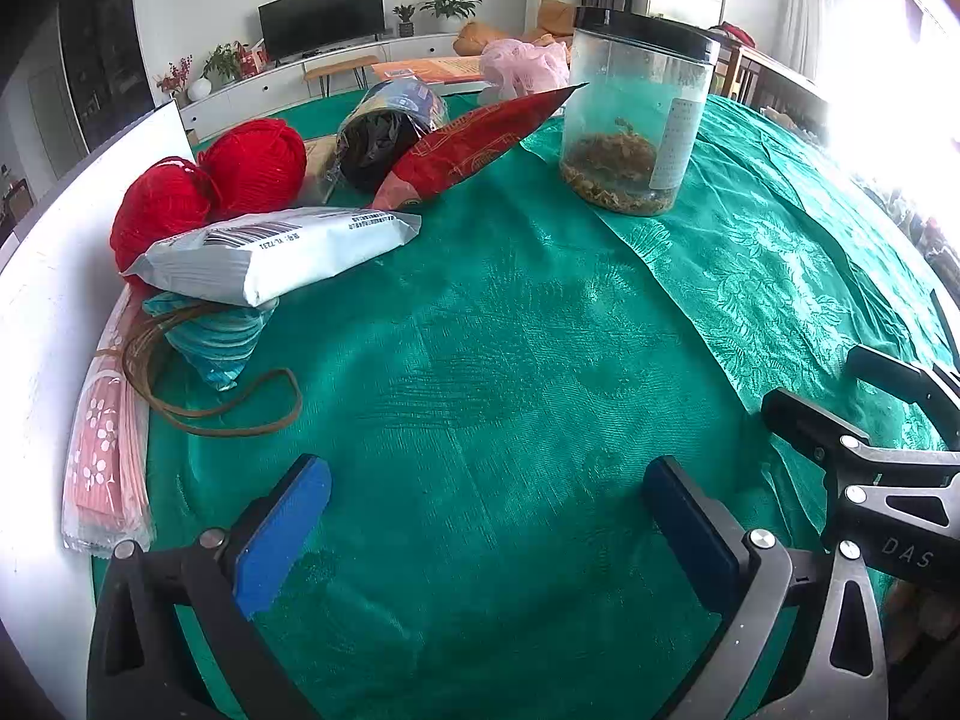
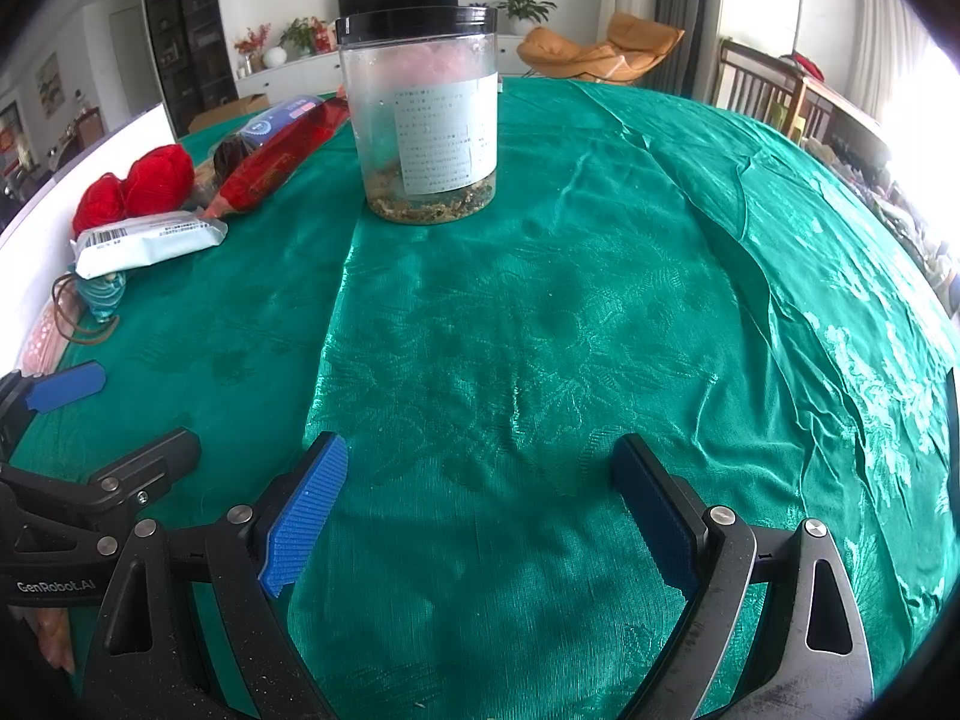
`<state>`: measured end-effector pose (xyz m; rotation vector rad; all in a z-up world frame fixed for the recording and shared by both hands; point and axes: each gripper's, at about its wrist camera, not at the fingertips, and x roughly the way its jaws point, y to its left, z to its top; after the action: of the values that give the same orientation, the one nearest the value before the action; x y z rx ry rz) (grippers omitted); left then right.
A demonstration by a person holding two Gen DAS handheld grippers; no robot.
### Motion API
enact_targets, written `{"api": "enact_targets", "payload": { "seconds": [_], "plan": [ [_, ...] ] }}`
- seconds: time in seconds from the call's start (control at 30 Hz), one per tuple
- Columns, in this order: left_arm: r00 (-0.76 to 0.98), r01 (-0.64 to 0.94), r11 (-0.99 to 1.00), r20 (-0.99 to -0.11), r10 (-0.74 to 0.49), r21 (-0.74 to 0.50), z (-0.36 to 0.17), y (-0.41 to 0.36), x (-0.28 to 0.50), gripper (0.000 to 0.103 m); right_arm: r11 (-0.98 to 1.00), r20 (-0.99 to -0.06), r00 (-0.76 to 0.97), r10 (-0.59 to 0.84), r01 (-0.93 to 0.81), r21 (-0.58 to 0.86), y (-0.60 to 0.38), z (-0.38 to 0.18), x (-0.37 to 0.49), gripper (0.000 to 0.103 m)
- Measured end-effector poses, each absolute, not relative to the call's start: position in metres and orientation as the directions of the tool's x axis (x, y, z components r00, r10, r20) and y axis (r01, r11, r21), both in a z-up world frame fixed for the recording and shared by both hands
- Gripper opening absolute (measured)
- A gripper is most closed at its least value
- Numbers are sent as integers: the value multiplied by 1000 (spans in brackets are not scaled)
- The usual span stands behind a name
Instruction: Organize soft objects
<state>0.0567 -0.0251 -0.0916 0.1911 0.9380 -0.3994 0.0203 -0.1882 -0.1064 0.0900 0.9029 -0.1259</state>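
Soft items lie in a row along the table's left edge: two red yarn balls, a pale sealed packet resting on a teal striped pouch with a brown cord, a red foil bag, a dark wrapped roll and a pink mesh puff. My left gripper hovers open over bare green cloth, nothing between its blue pads. My right gripper is open too, low over the cloth, beside the left one.
A clear plastic jar with a black lid and dried bits inside stands mid-table. A pink patterned flat pack lies at the left rim. A white board borders the left side. Wrinkled green tablecloth covers everything.
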Motion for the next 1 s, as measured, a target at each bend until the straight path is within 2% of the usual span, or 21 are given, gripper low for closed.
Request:
{"api": "enact_targets", "payload": {
  "seconds": [1.0],
  "plan": [
    [525,413,911,-814,-249,-13,-93,-25,57,103,989,-787,613,-69,145,26,-188,-107,19,92]
  ]
}}
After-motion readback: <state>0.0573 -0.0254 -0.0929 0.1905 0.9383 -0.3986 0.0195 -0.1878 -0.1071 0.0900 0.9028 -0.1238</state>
